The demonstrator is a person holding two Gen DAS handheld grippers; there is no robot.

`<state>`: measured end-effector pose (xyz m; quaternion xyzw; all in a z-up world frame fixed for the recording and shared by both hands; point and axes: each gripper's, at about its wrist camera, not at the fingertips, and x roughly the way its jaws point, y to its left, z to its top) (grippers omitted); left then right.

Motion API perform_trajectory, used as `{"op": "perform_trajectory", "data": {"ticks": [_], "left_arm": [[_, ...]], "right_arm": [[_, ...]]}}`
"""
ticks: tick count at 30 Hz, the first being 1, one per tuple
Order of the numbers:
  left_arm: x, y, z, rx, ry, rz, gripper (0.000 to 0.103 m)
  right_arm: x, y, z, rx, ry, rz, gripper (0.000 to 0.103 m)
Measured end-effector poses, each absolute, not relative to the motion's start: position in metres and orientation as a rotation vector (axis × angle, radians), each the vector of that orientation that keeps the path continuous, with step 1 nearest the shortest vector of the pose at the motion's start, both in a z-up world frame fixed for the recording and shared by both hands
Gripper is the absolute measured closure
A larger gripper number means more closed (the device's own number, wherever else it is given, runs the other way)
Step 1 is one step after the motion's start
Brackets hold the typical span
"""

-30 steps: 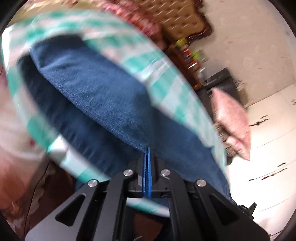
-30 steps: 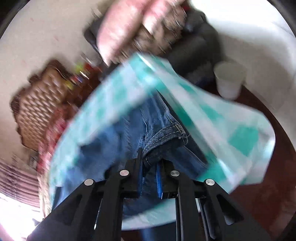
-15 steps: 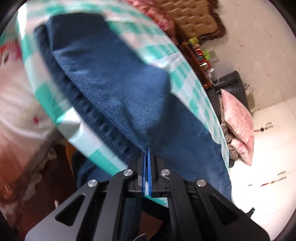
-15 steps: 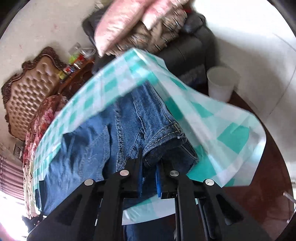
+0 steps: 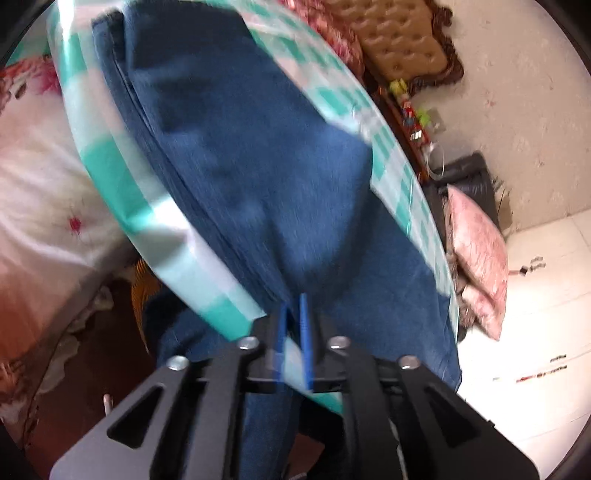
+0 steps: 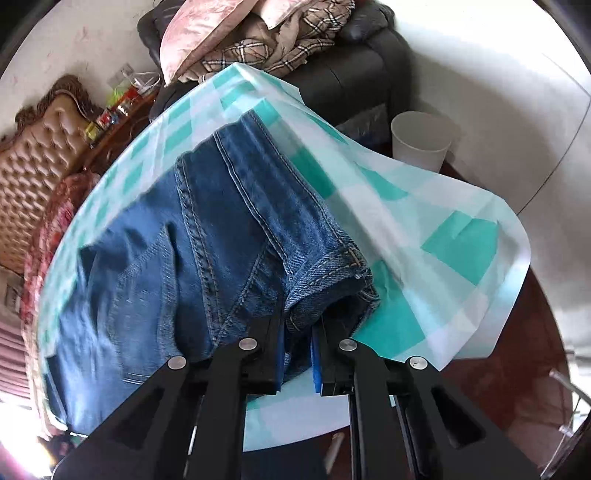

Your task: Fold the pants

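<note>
Dark blue jeans [image 5: 258,166] lie folded on a table under a green and white checked cloth [image 5: 122,192]. My left gripper [image 5: 293,306] sits at the near fold of the denim. Its jaws are opening: a narrow gap shows between the blue pads, the fold edge ends right at their tips, and pale cloth shows through the gap. In the right wrist view the jeans [image 6: 166,240] show seams and a stitched hem. My right gripper [image 6: 299,332] is shut on that thick hem end, low over the checked cloth [image 6: 443,229].
A white cup-shaped bin [image 6: 421,142] stands beyond the table's right edge. Behind it is a dark sofa [image 6: 362,66] piled with a pink cushion [image 6: 199,33] and plaid blankets. A tufted headboard [image 6: 33,162] is at left. Floral bedding [image 5: 33,192] lies left of the table.
The left gripper's pads, shut on the denim fold before, have parted a little. Both grippers have come down closer to the table, and the jeans lie flatter on the cloth.
</note>
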<state>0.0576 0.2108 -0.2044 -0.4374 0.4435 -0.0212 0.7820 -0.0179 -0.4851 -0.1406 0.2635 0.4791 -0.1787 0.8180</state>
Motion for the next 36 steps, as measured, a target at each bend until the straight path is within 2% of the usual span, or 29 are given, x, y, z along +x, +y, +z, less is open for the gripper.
{"op": "perform_trajectory", "data": {"ticks": [1, 7, 10, 12, 16, 18, 20, 21, 22, 23, 26, 27, 28, 32, 36], "left_arm": [[0.058, 0.224, -0.203, -0.952, 0.925, -0.018, 0.079], [0.075, 0.299, -0.213, -1.028, 0.832, 0.106, 0.080], [0.090, 0.327, -0.218, -1.061, 0.812, 0.113, 0.087], [0.092, 0.334, -0.215, -1.040, 0.817, 0.149, 0.101], [0.072, 0.326, -0.190, -0.949, 0.757, 0.200, 0.101], [0.071, 0.328, -0.205, -0.980, 0.804, 0.217, 0.101], [0.069, 0.332, -0.212, -1.027, 0.807, 0.212, 0.098], [0.068, 0.331, -0.206, -0.993, 0.793, 0.222, 0.093], [0.069, 0.332, -0.202, -0.972, 0.780, 0.227, 0.084], [0.070, 0.334, -0.199, -0.969, 0.767, 0.224, 0.071], [0.077, 0.355, -0.202, -1.019, 0.752, 0.241, 0.075], [0.079, 0.362, -0.206, -1.051, 0.757, 0.246, 0.093], [0.081, 0.367, -0.210, -1.063, 0.767, 0.250, 0.100], [0.082, 0.366, -0.210, -1.019, 0.784, 0.252, 0.100], [0.078, 0.370, -0.210, -1.053, 0.776, 0.265, 0.095]], "right_arm": [[-0.017, -0.484, -0.141, 0.556, 1.022, -0.385, 0.091], [-0.017, -0.481, -0.143, 0.537, 1.021, -0.399, 0.091], [-0.017, -0.479, -0.144, 0.528, 1.022, -0.407, 0.091], [-0.017, -0.478, -0.144, 0.528, 1.024, -0.413, 0.091], [-0.017, -0.478, -0.145, 0.529, 1.020, -0.421, 0.091], [-0.015, -0.476, -0.144, 0.519, 1.026, -0.429, 0.091], [-0.014, -0.476, -0.144, 0.516, 1.032, -0.432, 0.091], [-0.014, -0.477, -0.143, 0.521, 1.031, -0.427, 0.091], [-0.015, -0.478, -0.143, 0.525, 1.029, -0.424, 0.091], [-0.015, -0.479, -0.143, 0.529, 1.030, -0.422, 0.091], [-0.013, -0.477, -0.141, 0.517, 1.035, -0.434, 0.091], [-0.013, -0.476, -0.139, 0.512, 1.033, -0.440, 0.091], [-0.014, -0.475, -0.135, 0.511, 1.023, -0.445, 0.091], [-0.026, -0.473, -0.103, 0.508, 0.936, -0.419, 0.093], [-0.020, -0.479, -0.129, 0.503, 1.013, -0.440, 0.093]]}}
